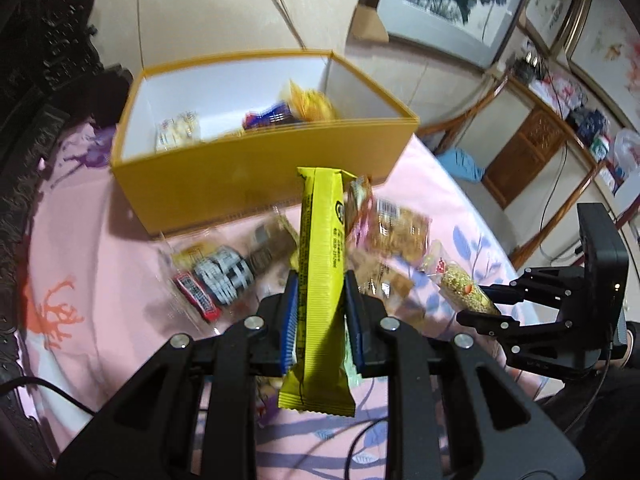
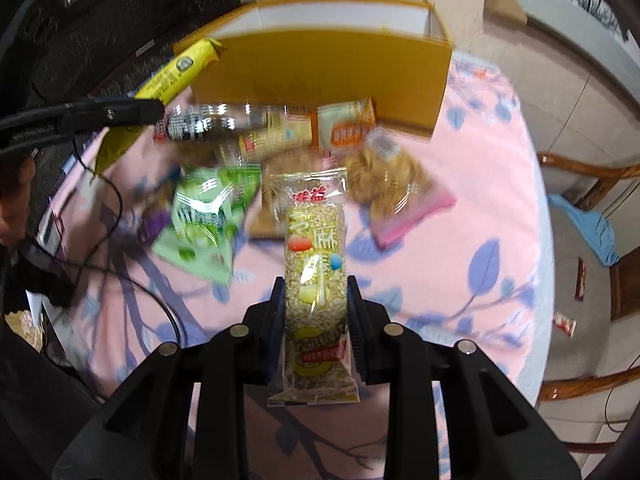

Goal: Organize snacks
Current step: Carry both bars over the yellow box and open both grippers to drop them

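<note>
— So, what have the two tongs got?

— Left gripper [image 1: 321,300] is clenched on a long yellow foil snack bar [image 1: 320,264], which stands up between its blue pads. Right gripper [image 2: 316,312] is clamped on a clear-wrapped puffed-grain bar [image 2: 315,280] with red print at its top. Both bars are lifted off the cloth.

— And the box?

— An open yellow cardboard box with white inner walls [image 1: 248,168] sits at the far side of the pink floral tablecloth [image 1: 100,248]. Inside it lie a few packets, among them a blurred yellow bag [image 1: 312,104] and a blue-and-red wrapper [image 1: 268,114].

— Anything between the grippers and the box?

— A loose heap of snacks, just near of the box's front wall: a green packet [image 2: 204,220] on the left, an orange sachet [image 2: 346,128], a clear bag of brown pieces [image 2: 384,176] to the right, and striped black-and-white wrappers [image 1: 224,276].

— Around the table?

— Dark carved furniture [image 1: 36,80] on the left, framed pictures [image 1: 452,0] leaning far right, and a wooden chair with a blue cushion [image 2: 592,224] on the right. Black cables [image 2: 120,208] trail over the cloth's left edge.
</note>
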A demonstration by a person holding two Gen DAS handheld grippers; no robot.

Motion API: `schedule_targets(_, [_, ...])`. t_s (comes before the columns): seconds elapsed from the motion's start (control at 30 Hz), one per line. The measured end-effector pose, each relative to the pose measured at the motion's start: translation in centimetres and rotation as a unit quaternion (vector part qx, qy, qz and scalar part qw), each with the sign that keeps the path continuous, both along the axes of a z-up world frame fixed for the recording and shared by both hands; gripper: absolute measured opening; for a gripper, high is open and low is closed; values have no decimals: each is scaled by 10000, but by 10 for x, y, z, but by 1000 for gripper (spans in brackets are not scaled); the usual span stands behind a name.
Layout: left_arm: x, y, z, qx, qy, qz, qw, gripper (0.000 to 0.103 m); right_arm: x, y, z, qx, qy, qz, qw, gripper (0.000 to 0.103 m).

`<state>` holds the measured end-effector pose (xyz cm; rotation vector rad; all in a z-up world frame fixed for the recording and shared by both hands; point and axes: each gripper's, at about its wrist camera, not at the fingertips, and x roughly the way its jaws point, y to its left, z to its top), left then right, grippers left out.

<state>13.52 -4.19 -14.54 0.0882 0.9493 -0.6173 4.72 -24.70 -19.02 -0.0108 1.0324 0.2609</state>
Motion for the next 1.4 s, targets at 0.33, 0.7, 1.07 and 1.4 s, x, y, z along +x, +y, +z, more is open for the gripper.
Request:
schedule_targets(0.33, [53, 2, 63, -373, -660, 442, 9961, 22, 79, 5, 83, 241, -1095, 6, 9937, 29])
schedule_targets(0.7, [141, -7, 76, -326, -862, 996, 9907, 22, 181, 3, 121, 186, -1780, -328, 9833, 29])
schedule_targets(1.07, [177, -10, 60, 288, -867, 1820, 9790, 88, 216, 16, 110, -248, -1827, -457, 9818, 72])
schedule_targets(1.4, [162, -11, 67, 344, -1009, 1712, 9794, 88, 198, 13, 110, -218, -1805, -436, 9824, 73])
